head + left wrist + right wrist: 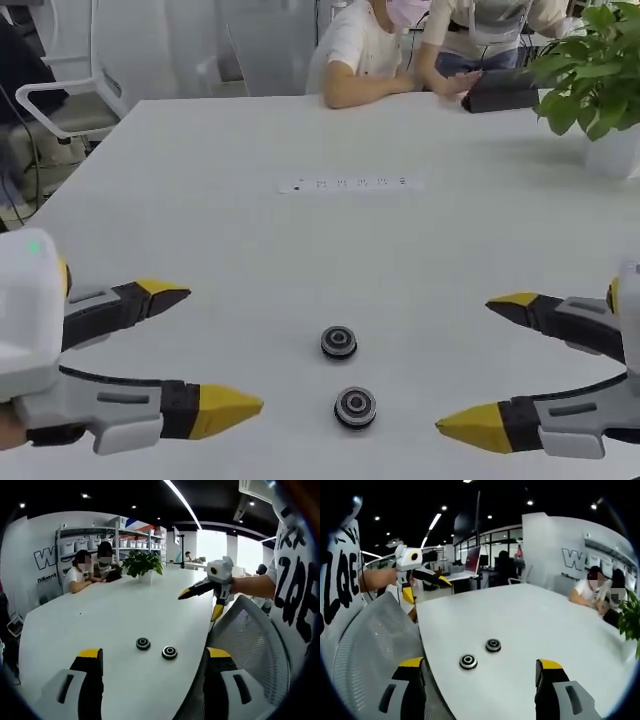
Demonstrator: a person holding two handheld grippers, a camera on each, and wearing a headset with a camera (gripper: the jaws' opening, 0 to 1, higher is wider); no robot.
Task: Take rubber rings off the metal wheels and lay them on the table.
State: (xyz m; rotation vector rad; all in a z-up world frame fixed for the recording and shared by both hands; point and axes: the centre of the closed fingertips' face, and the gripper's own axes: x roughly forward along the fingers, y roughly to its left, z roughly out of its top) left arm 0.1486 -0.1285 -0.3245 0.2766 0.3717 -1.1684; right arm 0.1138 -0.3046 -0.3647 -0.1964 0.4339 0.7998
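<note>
The left gripper (222,348) hovers over the white table (300,250), jaws spread wide. Between the grippers, near the front edge, the far wheel (339,342) and the near wheel (355,407) sit close together, both dark-rimmed. The right gripper (465,365) gapes too. A potted plant (590,70) stands far right.

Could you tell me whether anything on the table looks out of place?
Nothing stands out: the far wheel and near wheel lie flat, apart, on the table; the left gripper and right gripper hang open beside them.
</note>
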